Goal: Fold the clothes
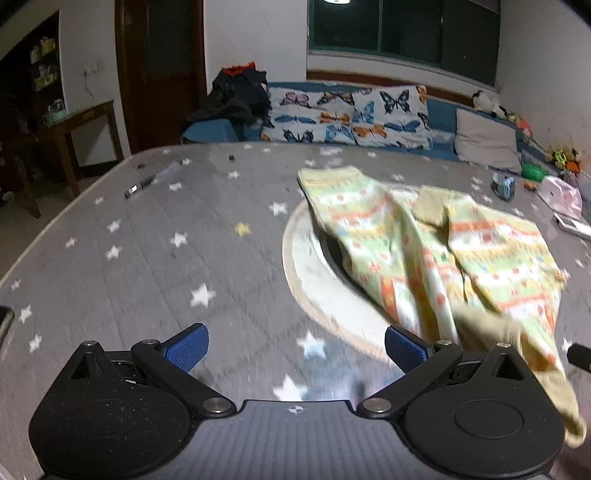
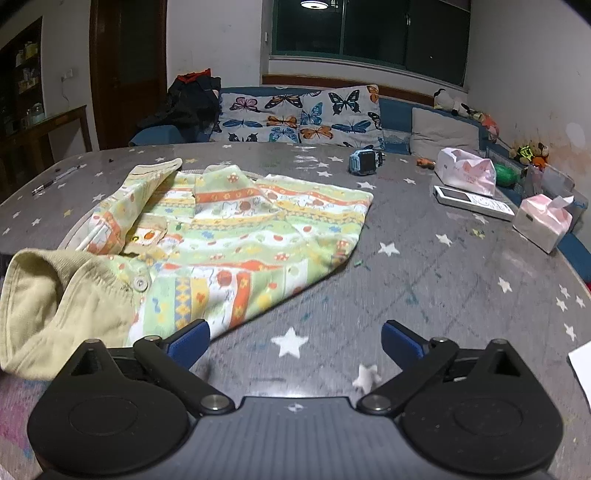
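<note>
Dim indoor night light comes from a ceiling lamp, mirrored in the dark window (image 2: 369,33). A pale glare patch sits on the worktop (image 1: 147,258) at its near edge. The left wrist view is motion-blurred, smearing the shirt (image 1: 443,251); the right is sharper. Fisheye bending curves walls, corners vignette black.

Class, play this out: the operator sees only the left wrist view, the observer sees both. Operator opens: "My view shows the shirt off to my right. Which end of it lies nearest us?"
Observer: The collar end, with a button just beside it.
Operator: Is the right gripper holding any cloth?
Observer: No. The right gripper is open over the bare table, the shirt just left of it.
Operator: Anything past my right edge?
Observer: A white handset lying flat between two pink tissue packs.
</note>
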The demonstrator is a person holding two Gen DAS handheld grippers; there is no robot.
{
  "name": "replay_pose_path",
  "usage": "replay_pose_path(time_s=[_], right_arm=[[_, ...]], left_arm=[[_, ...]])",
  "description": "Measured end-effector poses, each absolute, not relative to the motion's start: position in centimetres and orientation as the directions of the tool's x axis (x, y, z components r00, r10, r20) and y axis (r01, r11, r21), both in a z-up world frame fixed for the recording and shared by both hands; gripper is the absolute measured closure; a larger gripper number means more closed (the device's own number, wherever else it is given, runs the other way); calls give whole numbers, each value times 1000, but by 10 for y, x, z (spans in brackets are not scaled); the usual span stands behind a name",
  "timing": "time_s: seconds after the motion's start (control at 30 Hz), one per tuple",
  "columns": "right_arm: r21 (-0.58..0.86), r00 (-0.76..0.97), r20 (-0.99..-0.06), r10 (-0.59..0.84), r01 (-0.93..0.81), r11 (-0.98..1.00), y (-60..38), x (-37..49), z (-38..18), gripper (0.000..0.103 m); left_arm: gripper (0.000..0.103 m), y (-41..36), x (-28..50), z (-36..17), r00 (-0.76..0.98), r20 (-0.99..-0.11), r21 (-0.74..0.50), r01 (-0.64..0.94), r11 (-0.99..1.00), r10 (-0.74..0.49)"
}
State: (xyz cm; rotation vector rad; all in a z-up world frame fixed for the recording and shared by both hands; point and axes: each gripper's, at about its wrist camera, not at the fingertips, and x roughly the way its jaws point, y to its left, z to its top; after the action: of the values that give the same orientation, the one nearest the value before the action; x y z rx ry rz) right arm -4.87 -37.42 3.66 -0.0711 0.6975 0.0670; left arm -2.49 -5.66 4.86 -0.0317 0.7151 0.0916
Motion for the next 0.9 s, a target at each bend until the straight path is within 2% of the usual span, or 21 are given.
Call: replay_pose_path(time_s=[0.2, 0.37, 0.53, 0.67, 0.8, 0.9], right_arm=[[-58, 769, -636, 63, -129, 990, -370, -32, 44, 4], [-38, 768, -630, 114, -177, 984, -366, -10, 54, 10], [-29, 772, -616, 155, -220, 975, -359, 23, 64, 16], [-9, 756, -626, 189, -249, 968, -354, 56, 62, 23], [15, 739, -636, 221, -274, 961, -348, 89, 58, 31], [33, 726, -643, 245, -293, 956, -344, 113, 55, 35]], left_arm=[[0, -62, -6, 69, 785, -618, -18, -70, 997, 44], [1, -76, 17, 81, 799, -600, -54, 7, 999, -38], [10, -100, 47, 83, 796, -599, -25, 85, 996, -83], [11, -115, 76, 74, 777, -621, 2, 130, 991, -101], [19, -122, 108, 62, 746, -656, 3, 154, 988, -114], [28, -127, 123, 51, 719, -684, -9, 155, 988, -119]])
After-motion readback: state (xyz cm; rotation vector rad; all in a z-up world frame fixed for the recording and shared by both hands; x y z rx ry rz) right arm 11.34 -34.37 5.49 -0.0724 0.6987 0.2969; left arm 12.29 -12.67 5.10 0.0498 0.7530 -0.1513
